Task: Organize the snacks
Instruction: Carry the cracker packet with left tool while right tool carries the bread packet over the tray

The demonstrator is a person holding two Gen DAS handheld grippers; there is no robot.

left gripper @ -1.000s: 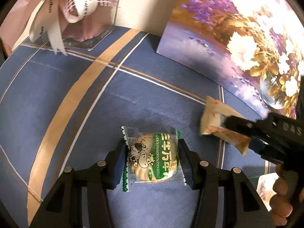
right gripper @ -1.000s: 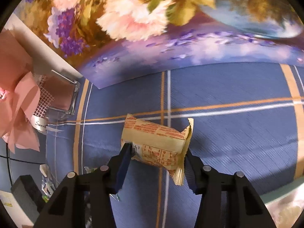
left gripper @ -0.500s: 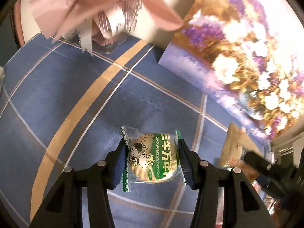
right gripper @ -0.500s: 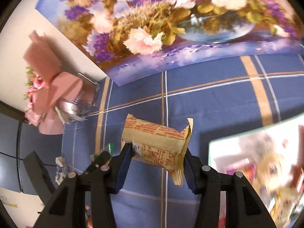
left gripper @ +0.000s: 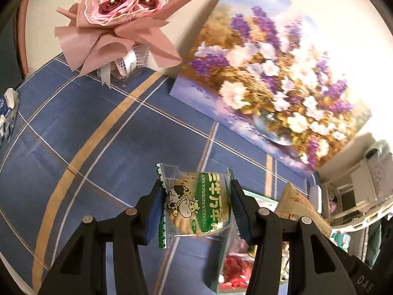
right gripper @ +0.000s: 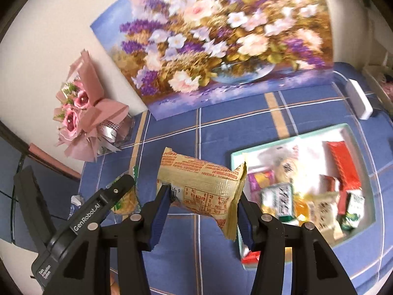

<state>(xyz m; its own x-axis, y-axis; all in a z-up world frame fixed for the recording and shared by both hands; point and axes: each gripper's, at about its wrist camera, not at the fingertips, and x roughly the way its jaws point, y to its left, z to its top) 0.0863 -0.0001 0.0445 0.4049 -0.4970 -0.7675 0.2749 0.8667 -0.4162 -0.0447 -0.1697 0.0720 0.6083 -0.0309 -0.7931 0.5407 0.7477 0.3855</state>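
Note:
My left gripper [left gripper: 196, 204] is shut on a green cow-print cracker packet [left gripper: 196, 204], held above the blue checked cloth. My right gripper [right gripper: 201, 196] is shut on a tan snack packet with red print [right gripper: 201, 186], also in the air. That tan packet shows at the right of the left wrist view [left gripper: 299, 204]. A pale green tray [right gripper: 289, 140] with several snack packets lies right of the right gripper. The left gripper's body [right gripper: 98, 211] shows to the left in the right wrist view.
A flower painting [right gripper: 221, 36] leans on the wall at the back. A pink bouquet [left gripper: 118, 19] stands at the back left. A white box [right gripper: 358, 100] lies at the far right of the cloth. A blue-white packet [left gripper: 7, 118] lies at the left edge.
Both grippers have risen well above the cloth with their packets. The tray of snacks has come into the right wrist view, and the bouquet is now fully visible.

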